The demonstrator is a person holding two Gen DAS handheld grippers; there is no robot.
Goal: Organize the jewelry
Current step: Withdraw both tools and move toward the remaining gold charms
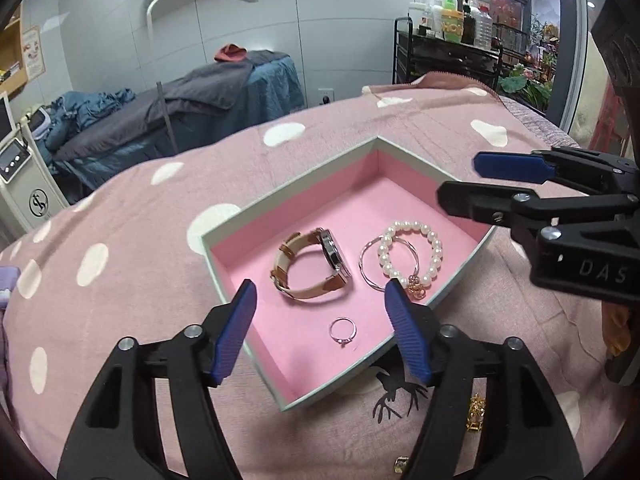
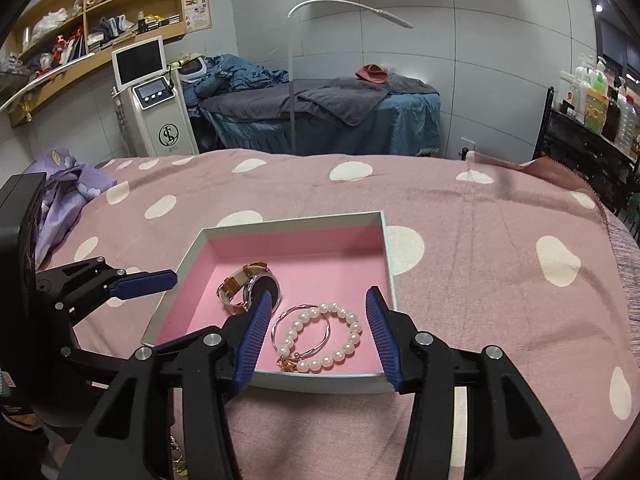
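A shallow box with a pink lining lies on the pink spotted bedspread; it also shows in the right wrist view. In it lie a brown-strap watch, a pearl bracelet over a thin silver bangle, and a small silver ring. My left gripper is open and empty over the box's near corner, above the ring. My right gripper is open and empty above the pearl bracelet; it shows at the right in the left wrist view.
Gold jewelry pieces lie on the bedspread near the box's front, beside my left gripper's arm, with another small gold piece lower down. A purple cloth lies at the bed's left. A second bed, a machine and a bottle trolley stand beyond.
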